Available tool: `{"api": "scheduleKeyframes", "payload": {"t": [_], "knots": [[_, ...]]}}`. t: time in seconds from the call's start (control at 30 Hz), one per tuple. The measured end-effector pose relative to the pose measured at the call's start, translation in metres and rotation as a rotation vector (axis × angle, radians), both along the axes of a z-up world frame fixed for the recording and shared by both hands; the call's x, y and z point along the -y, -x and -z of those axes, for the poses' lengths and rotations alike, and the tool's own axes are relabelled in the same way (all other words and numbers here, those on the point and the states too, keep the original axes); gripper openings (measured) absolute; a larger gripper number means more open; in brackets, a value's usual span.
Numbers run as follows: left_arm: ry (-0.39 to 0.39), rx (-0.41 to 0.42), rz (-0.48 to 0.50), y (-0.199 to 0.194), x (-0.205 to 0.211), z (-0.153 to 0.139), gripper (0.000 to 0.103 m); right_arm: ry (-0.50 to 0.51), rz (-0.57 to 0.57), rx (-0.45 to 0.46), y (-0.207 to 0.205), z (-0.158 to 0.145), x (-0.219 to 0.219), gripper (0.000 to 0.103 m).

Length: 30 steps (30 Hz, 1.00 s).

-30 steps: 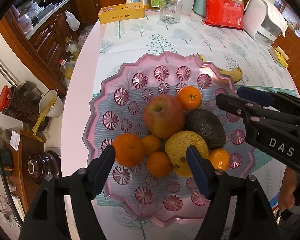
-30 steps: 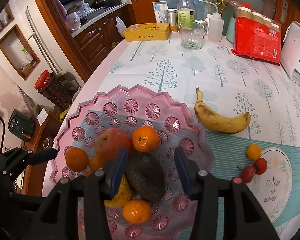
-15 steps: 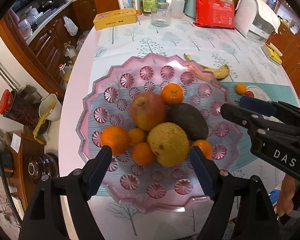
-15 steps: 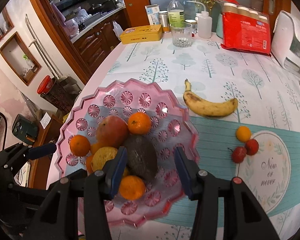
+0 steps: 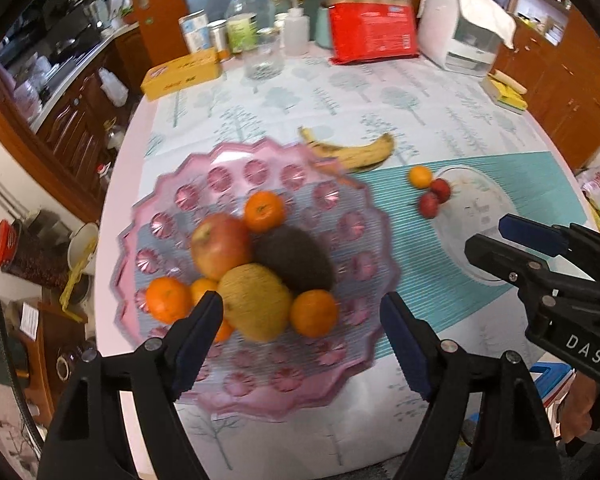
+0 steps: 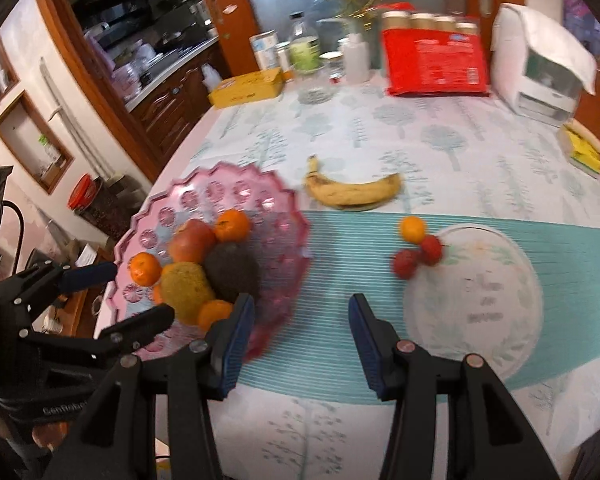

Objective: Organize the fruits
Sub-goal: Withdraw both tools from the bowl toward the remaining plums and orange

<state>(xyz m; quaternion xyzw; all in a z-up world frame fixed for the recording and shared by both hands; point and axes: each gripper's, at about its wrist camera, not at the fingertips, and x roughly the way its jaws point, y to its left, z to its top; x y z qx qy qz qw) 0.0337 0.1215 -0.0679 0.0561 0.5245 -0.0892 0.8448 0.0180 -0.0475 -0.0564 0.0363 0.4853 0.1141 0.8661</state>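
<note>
While both claws tilt steeply down over the near edge of the table [image 6: 480, 152], neither holds anything. Seen in its own wrist view, the left claw [image 5: 300, 340] hangs above the near rim of the pink scalloped fruit bowl [image 5: 260, 172]; its jaws have just been opening and stand spread wide with only air between them, the pads clear of the fruit below. That bowl holds an apple [image 5: 220, 246], a dark avocado [image 5: 296, 258], a yellow-green round fruit [image 5: 256, 300] and several oranges [image 5: 314, 314]. The right claw [image 6: 300, 340] sits to the right of the bowl over the teal striped mat [image 6: 340, 240], jaws moderately apart and empty. Beyond it, a banana [image 6: 354, 192] lies on the tablecloth just past the mat's far edge. A small orange [image 6: 412, 229] and two red fruits [image 6: 406, 264] cluster at the left rim of the mat's white circle.
</note>
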Motion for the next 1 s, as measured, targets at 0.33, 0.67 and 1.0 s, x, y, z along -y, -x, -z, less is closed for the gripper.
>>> {"api": "scheduleKeyframes", "payload": {"t": [0.33,0.67,1.0], "knots": [[0.021,0.028,0.067,0.004,0.069,-0.014,0.08,0.057,0.062,0.045,0.01,-0.026,0.072,0.05],[0.035,0.018,0.056,-0.008,0.132,-0.011,0.08,0.154,0.006,0.084,-0.01,-0.047,0.131,0.05],[0.052,0.025,-0.027,-0.038,0.178,0.014,0.08,0.168,-0.157,0.05,-0.066,-0.016,0.159,0.05]]}}
